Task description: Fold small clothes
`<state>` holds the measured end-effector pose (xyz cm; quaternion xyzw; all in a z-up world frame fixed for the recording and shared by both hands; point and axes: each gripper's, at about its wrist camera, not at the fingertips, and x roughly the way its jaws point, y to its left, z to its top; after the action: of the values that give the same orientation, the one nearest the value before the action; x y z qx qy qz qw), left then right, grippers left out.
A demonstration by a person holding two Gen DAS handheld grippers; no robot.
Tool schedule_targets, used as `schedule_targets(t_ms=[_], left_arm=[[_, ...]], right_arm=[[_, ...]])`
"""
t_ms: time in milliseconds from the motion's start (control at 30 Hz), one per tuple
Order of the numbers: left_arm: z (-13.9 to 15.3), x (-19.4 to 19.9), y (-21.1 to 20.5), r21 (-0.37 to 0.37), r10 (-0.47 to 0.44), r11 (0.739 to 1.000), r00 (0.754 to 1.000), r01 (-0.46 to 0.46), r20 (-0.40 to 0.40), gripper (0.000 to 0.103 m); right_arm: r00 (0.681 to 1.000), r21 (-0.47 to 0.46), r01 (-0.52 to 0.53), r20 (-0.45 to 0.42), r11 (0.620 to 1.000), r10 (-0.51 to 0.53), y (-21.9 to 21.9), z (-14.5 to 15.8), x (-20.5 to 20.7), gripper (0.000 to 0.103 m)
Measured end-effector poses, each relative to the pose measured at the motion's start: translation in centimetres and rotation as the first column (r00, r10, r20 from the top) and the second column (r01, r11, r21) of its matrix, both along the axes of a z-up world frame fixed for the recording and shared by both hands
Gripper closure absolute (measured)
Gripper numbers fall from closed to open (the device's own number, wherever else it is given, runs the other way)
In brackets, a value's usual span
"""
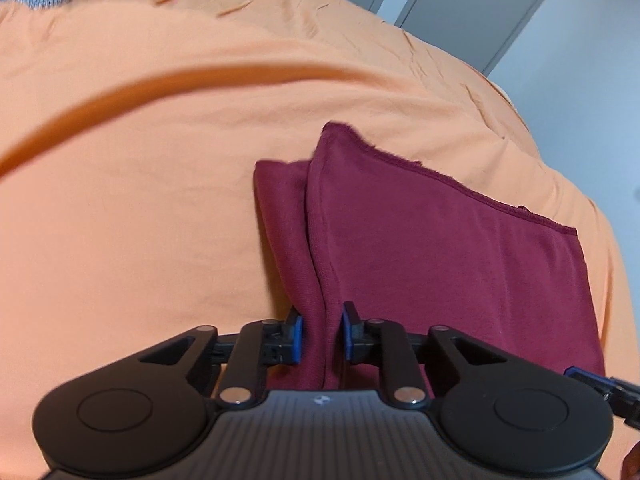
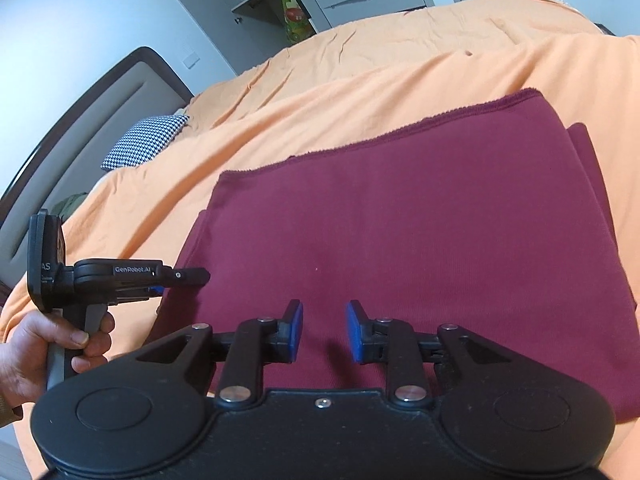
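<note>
Left tongs [image 1: 321, 334] part-open astride soft maroon garment [image 1: 440, 240]'s 6 o'clock fold, right tongs [image 2: 324, 330] open, empty; limp, best pinched at edges.

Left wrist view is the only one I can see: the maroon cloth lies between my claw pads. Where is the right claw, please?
Observer: The right claw is above the near part of the maroon cloth. It is open, with nothing between its pads.
Operator: Does the cloth look folded from that side?
Observer: Yes. A lower layer sticks out past the top layer at the cloth's right edge.
Operator: And what stands beyond the pillow?
Observer: A padded headboard with a dark frame rises behind the checked pillow.
</note>
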<state>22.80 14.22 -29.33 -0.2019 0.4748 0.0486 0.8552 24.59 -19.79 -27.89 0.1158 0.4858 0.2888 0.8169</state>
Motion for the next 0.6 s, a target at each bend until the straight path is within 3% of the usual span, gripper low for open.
schedule_targets(t_ms=[167,400,533,600], left_arm=[[2.7,-0.4,-2.1,0.047,-0.041,0.998,0.998,0.039,0.050,0.086],[5.8,1.6,-6.0,0.038,-0.112,0.993,0.990,0.109,0.084,0.087],[6.3,3.3,-10.1,0.021,-0.161,0.987,0.983,0.160,0.083,0.087],[5.9,4.0,-12.9,0.054,-0.207,0.978,0.975,0.203,0.083,0.087]], right_arm=[[0.999,0.023,0.035,-0.009,0.999,-0.035,-1.6,0.0,-0.1,0.073],[0.992,0.068,0.124,-0.037,0.990,-0.122,-4.4,-0.2,-0.7,0.073],[0.984,0.081,0.176,-0.048,0.981,-0.173,-6.4,0.0,-1.0,0.073],[0.978,0.086,0.207,-0.056,0.974,-0.203,-7.5,0.1,-1.1,0.073]])
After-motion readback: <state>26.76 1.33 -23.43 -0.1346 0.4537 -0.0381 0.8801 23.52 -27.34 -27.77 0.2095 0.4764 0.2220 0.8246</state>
